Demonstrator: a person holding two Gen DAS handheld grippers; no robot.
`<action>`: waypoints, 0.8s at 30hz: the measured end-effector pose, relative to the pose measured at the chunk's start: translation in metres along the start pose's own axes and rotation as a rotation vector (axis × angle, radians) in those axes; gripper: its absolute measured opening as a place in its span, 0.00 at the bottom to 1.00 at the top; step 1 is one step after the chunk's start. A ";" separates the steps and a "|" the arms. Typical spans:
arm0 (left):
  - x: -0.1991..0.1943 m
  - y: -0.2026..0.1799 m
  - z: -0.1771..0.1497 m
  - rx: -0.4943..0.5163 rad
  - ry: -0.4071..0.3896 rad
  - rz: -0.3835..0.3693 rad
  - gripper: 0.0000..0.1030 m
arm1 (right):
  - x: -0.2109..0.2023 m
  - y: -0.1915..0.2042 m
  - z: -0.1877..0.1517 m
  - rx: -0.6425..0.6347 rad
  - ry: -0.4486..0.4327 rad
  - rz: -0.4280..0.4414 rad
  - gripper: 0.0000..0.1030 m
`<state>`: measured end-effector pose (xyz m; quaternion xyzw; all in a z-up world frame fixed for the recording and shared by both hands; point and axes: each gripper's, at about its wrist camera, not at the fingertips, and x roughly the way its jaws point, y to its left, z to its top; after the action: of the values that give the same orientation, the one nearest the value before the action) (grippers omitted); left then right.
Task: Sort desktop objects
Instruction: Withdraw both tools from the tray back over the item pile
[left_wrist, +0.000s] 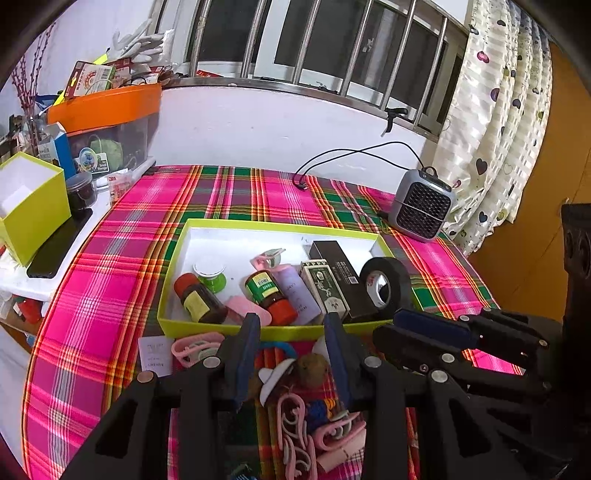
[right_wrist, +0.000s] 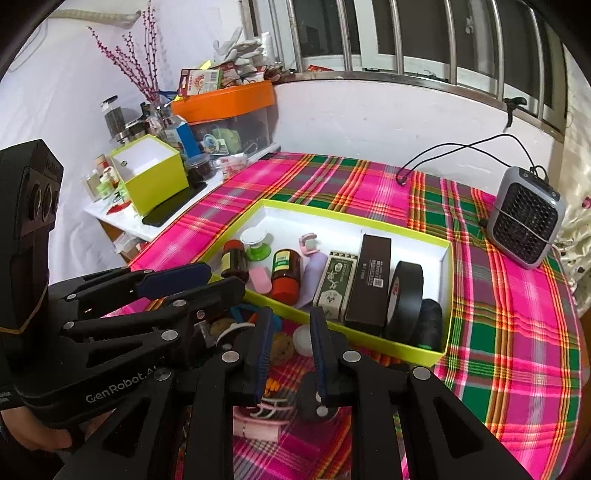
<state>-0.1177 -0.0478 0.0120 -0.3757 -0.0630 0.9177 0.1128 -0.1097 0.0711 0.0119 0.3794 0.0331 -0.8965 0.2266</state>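
Keep the half-open, empty left hand-held gripper (left_wrist: 291, 354) centred over the brown plush toy (left_wrist: 312, 369) before closing; the right hand-held gripper (right_wrist: 291, 343), nearly closed, holds nothing.

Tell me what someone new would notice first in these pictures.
The loud pink and green plaid tablecloth covers the table. On it sits a lime-green tray holding brown bottles, boxes and a black tape roll. A grey mesh-fronted fan-like box stands at the far right corner, and loose pink clips lie on the cloth in front of the tray.
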 end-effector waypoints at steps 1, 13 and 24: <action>-0.001 -0.001 -0.002 0.001 0.002 -0.003 0.35 | -0.001 0.000 -0.002 -0.001 0.001 -0.001 0.21; -0.009 -0.016 -0.017 0.024 0.018 -0.015 0.35 | -0.014 -0.001 -0.020 -0.008 0.009 -0.006 0.21; -0.020 -0.041 -0.037 0.073 0.018 0.012 0.35 | -0.036 -0.007 -0.044 -0.010 0.017 -0.006 0.21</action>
<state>-0.0714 -0.0117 0.0076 -0.3799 -0.0265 0.9166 0.1216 -0.0614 0.1013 0.0046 0.3856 0.0406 -0.8937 0.2257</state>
